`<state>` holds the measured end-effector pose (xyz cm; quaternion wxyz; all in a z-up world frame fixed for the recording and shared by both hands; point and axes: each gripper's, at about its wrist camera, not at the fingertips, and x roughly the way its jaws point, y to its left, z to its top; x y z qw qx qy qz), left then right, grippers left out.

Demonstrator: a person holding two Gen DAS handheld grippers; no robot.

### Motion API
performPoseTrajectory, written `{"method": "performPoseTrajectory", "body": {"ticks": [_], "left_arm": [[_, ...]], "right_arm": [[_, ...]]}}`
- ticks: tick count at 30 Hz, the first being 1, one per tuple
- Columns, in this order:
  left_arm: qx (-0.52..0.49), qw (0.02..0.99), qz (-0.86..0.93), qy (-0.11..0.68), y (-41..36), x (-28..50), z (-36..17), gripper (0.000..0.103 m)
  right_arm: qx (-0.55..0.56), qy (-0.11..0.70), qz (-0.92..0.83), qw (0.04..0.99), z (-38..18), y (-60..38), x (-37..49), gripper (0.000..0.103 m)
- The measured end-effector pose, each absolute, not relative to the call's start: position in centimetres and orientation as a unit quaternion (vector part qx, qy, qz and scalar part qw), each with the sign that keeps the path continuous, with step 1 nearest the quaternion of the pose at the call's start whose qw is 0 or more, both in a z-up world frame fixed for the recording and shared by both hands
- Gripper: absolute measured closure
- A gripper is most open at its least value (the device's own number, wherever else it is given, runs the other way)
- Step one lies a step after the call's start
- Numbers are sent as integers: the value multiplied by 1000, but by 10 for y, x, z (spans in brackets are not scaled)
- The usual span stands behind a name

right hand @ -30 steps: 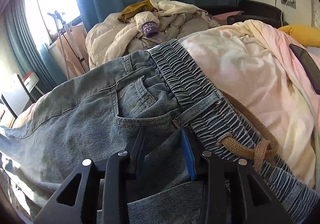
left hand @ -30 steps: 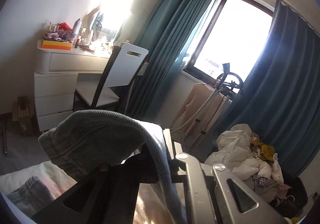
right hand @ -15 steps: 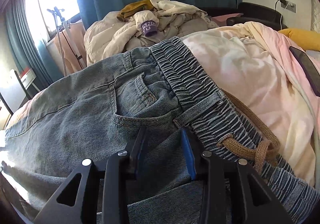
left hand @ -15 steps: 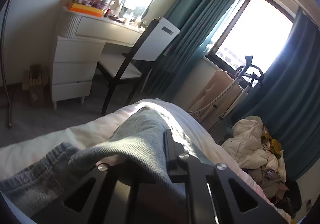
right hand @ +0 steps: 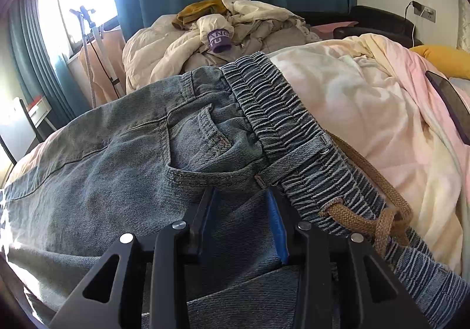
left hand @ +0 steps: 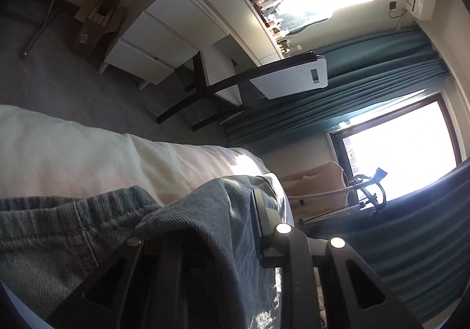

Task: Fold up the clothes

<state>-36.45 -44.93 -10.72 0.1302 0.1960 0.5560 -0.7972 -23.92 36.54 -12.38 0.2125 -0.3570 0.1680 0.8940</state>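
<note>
Jeans (right hand: 123,158): heavy, limp denim; best gripped at hem or waistband (right hand: 282,120). Left gripper (left hand: 205,226) clenched on denim. Right gripper (right hand: 242,205) parted, resting on cloth.

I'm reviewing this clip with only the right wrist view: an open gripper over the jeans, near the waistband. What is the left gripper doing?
Observer: The left gripper is shut on a fold of the jeans, and denim drapes over its fingers.
Operator: Is the rest of that end lying down?
Observer: Yes. Beside the gripper, a stitched hem lies flat on the cream bedcover.
Operator: Is anything ahead of it?
Observer: Past the bed's edge, a chair stands at a set of white drawers, apart from the bed.
</note>
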Motion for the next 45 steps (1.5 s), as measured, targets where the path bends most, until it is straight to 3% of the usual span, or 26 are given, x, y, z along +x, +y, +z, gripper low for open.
{"method": "performPoseTrajectory", "body": {"ticks": [4, 6, 8, 12, 15, 19, 23, 25, 26, 35, 45], "left_arm": [[205, 154, -816, 518, -447, -383, -108, 86], [193, 121, -860, 457, -435, -394, -87, 95], [167, 77, -899, 398, -424, -400, -63, 96], [120, -15, -923, 365, -431, -389, -30, 100], [164, 15, -926, 339, -447, -381, -41, 100], [286, 85, -892, 340, -462, -377, -94, 98], [306, 104, -877, 355, -461, -355, -107, 79], [306, 106, -879, 351, -457, -341, -96, 53], [309, 105, -877, 354, -455, -333, -90, 50], [310, 129, -849, 408, -450, -230, -63, 48], [308, 137, -807, 485, -450, -138, -90, 48]], "right_arm": [[-359, 162, 893, 216, -127, 364, -240, 67], [-360, 156, 893, 220, -127, 363, -241, 67], [-363, 151, 892, 224, -128, 362, -242, 67], [-368, 133, 889, 237, -128, 355, -246, 67], [-368, 135, 888, 240, -130, 354, -248, 67], [-369, 128, 888, 243, -130, 353, -249, 66], [-371, 128, 887, 244, -130, 354, -250, 66], [-371, 125, 887, 245, -132, 354, -252, 66], [-373, 124, 886, 245, -133, 354, -253, 66], [-378, 147, 891, 206, -123, 359, -245, 66], [-374, 161, 909, 88, -63, 335, -197, 66]]}}
